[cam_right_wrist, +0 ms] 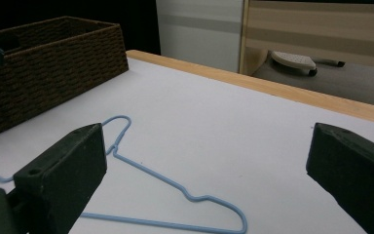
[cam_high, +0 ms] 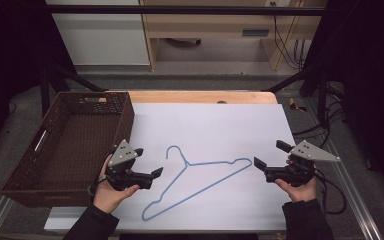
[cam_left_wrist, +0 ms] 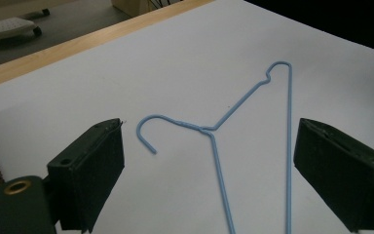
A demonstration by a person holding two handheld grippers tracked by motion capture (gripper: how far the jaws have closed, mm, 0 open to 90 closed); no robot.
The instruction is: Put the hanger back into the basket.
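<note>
We find the blue wire hanger lying flat on the white sheet that covers the table, roughly midway between our two hands, its hook toward the far left and its long bar running diagonally toward the near edge. The left gripper is held just left of the hanger, jaws spread wide and empty; in the left gripper view the hook and neck of the hanger sit between the two black jaws, untouched. The right gripper hovers just off the hanger's right shoulder (near, but apart), jaws likewise wide open with nothing in them. The brown wicker basket stands at the left edge of the table, beside the sheet.
</note>
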